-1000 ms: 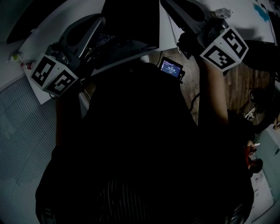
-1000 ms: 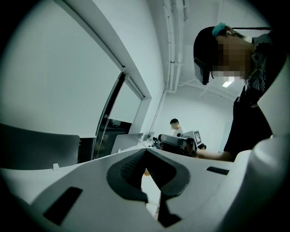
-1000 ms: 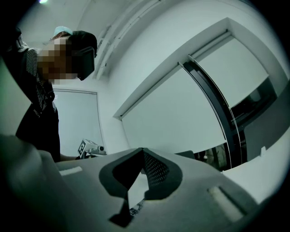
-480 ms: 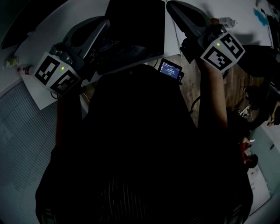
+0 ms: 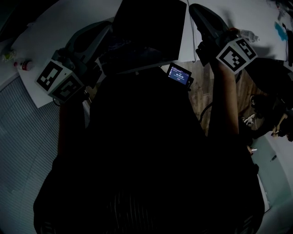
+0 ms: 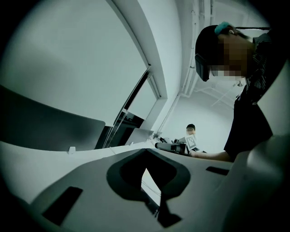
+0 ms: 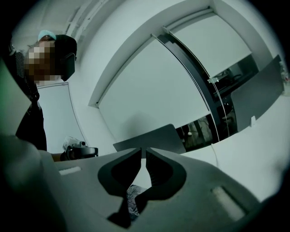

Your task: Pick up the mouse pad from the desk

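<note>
**Head view to gripper views: nothing gripped yet**

Head view: the mouse pad (image 5: 149, 27) lies dark on the desk (image 5: 50, 41), between your left gripper (image 5: 108, 27) and right gripper (image 5: 194, 9) (each sits near one side edge, probably so you can take it from either side).

Left gripper view: the jaws meet at their tips, with nothing pinched.

Right gripper view: the jaws are all but together and also empty. You'll likely need to open them before reaching an edge.

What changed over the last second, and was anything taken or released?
The left gripper and right gripper sank toward the desk, the right more. Its jaws, all but shut, just eased a hair, nothing in the slit. Nothing taken or released. The dark panel stays between them.
</note>
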A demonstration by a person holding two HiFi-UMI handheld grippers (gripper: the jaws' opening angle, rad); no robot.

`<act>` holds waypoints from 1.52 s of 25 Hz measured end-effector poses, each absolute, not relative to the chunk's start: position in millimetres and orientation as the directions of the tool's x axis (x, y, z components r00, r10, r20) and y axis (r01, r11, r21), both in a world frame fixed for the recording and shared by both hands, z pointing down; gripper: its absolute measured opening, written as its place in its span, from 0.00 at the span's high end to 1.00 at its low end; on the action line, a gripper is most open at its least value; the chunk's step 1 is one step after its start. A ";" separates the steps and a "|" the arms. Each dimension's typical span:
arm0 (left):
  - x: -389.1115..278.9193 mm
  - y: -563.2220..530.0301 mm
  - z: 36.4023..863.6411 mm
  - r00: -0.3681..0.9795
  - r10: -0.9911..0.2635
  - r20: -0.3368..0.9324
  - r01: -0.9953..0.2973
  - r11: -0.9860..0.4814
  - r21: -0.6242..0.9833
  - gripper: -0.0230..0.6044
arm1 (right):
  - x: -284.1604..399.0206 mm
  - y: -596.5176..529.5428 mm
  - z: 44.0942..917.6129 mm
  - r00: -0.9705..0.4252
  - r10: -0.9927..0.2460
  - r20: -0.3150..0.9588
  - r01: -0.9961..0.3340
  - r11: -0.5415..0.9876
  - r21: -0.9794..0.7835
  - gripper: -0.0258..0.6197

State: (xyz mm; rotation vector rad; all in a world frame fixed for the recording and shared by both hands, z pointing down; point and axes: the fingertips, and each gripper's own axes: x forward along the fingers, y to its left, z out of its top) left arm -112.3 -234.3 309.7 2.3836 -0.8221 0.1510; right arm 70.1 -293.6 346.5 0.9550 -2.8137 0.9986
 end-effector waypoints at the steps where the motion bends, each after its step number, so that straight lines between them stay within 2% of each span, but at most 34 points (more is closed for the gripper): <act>1: -112.9 -234.5 311.0 0.801 -0.524 0.290 -0.592 -0.621 0.514 0.95 | 70.8 -294.6 351.6 -0.812 -0.545 0.208 -0.552 0.604 -0.575 0.92; 7: -112.4 -233.9 314.7 0.801 -0.517 0.302 -0.590 -0.595 0.545 0.95 | 74.1 -295.9 380.1 -0.810 -0.525 0.261 -0.557 0.551 -0.622 0.84; 13: -107.0 -235.9 317.2 0.805 -0.506 0.309 -0.582 -0.579 0.571 0.95 | 87.7 -296.8 408.3 -0.774 -0.541 0.329 -0.602 0.467 -0.648 0.69; 22: -116.8 -237.7 341.9 0.797 -0.485 0.359 -0.597 -0.549 0.585 0.95 | 82.0 -292.3 482.4 -0.744 -0.499 0.444 -0.645 0.362 -0.673 0.53; 27: -123.0 -230.5 346.4 0.788 -0.494 0.367 -0.609 -0.540 0.581 0.95 | 85.7 -287.0 501.4 -0.730 -0.481 0.485 -0.665 0.337 -0.667 0.48; 31: -116.0 -233.8 325.8 0.771 -0.511 0.380 -0.634 -0.555 0.539 0.95 | 94.5 -298.0 496.5 -0.724 -0.503 0.471 -0.669 0.350 -0.655 0.43; 38: -114.6 -233.2 325.1 0.767 -0.508 0.393 -0.639 -0.545 0.542 0.95 | 111.6 -294.6 524.7 -0.693 -0.496 0.523 -0.698 0.282 -0.658 0.39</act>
